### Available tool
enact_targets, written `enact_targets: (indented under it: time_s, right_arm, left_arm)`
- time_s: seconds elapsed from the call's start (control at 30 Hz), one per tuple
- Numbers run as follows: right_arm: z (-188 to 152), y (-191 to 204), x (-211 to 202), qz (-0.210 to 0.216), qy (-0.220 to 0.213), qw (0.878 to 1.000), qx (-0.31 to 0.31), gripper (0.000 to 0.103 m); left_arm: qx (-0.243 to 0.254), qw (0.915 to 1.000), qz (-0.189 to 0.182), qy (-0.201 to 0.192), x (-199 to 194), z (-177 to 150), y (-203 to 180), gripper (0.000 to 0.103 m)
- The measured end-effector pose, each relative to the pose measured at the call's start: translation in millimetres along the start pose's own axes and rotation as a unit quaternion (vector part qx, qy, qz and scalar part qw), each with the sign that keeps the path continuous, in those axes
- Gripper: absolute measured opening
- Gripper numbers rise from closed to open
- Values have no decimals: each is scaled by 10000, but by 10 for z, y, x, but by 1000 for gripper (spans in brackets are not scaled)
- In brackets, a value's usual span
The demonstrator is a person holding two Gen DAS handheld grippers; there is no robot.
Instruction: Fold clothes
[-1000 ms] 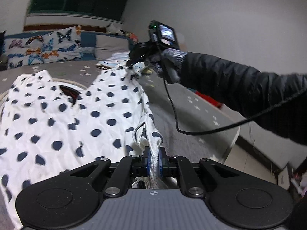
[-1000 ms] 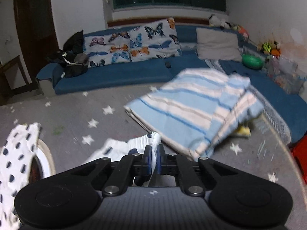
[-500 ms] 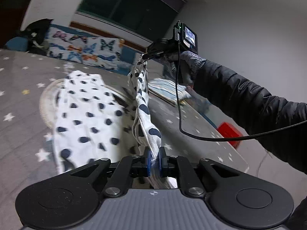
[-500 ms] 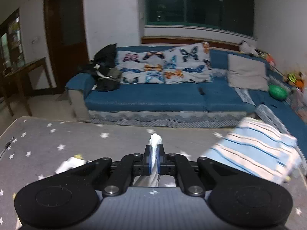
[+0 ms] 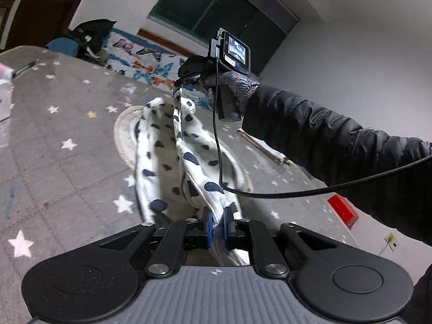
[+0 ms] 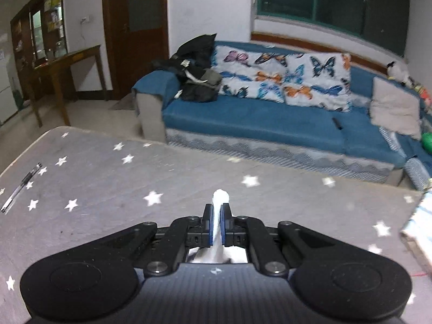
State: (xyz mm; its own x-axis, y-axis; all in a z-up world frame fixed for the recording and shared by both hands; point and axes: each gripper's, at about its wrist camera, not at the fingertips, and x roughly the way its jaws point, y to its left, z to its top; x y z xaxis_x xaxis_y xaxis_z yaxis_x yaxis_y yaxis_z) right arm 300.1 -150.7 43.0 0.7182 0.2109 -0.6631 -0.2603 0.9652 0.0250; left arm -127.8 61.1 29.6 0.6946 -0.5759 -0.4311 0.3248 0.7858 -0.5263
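Soft, light cotton: we are judging garment (image 5: 189, 145) limp, sagging between grips above mat (image 5: 54, 140). Left gripper (image 5: 217, 222) pinching one edge, right gripper (image 6: 216, 222) pinching opposite edge; we are gripping hems, not middle.

You have two grippers here, the left gripper (image 5: 216, 222) and the right gripper (image 6: 216, 225), and between them one polka-dot garment (image 5: 189, 159). On the star-patterned desk (image 6: 108, 186) you have one pen (image 6: 20, 187). Behind it you see one blue sofa (image 6: 256, 116), two butterfly cushions (image 6: 283, 79), one plain grey cushion (image 6: 394, 110)
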Motion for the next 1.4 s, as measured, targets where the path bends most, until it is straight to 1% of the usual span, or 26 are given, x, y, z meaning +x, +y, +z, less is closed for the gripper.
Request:
enact_targets:
  time_s: [0.07,0.13,0.3,0.4,0.5,0.63,0.73,0.87,0.97,1.07,1.1,1.13,1.27,1.4]
  right_arm:
    - [-30,59,79,187,41,9998,39,8]
    - [-64,100,90,282,32,9996,-22,9]
    - [-119,120,-98,550,269,9976,-323,12]
    - [-236,184,-220,832,599,9930,-578,12]
    - [-437,309,-329,1046,889,9872,-807,12]
    - [-669,420,-347,1104,1141,9840,-807,12]
    - [-715,448,-298,1117,1262,9831,-717,12]
    - [-745,490,-324,1181,1253,9827,-682,12]
    - [-789,550,-297,944,1281,9838,-819,12]
    - [-812,569,-281,852,1221,9854,-824,5]
    - [-800,557,-299,875,1183,9861,-773,1]
    - [-783,539,-325,925,1125,9867,-722,0]
    - [-689,491,-457,1214,840,9881,-433,0]
    - [-699,509,-444,1281,862,9874,-346,0]
  left_arm:
    - [-73,9999,69,24,-6,-21,43,9]
    - [-122,9998,116,50,-25,-49,72,9]
    - [-193,9996,175,128,-34,-105,124,9]
    - [-169,9996,176,141,-29,-117,128,9]
    - [-124,9997,182,98,-55,-111,110,9]
    - [-94,9998,194,41,-51,-93,92,9]
    - [-47,9998,203,0,-59,-91,76,9]
    - [-3,9998,204,-35,-60,-82,71,9]
    - [40,9997,229,-49,-57,-80,60,9]
    - [53,9997,228,-99,-87,-77,49,9]
    - [58,9997,228,-115,-99,-74,44,9]
    - [62,9996,229,-131,-111,-70,38,9]
    - [73,9995,232,-186,-147,-80,26,9]
    - [30,9994,314,-141,-145,-106,50,10]
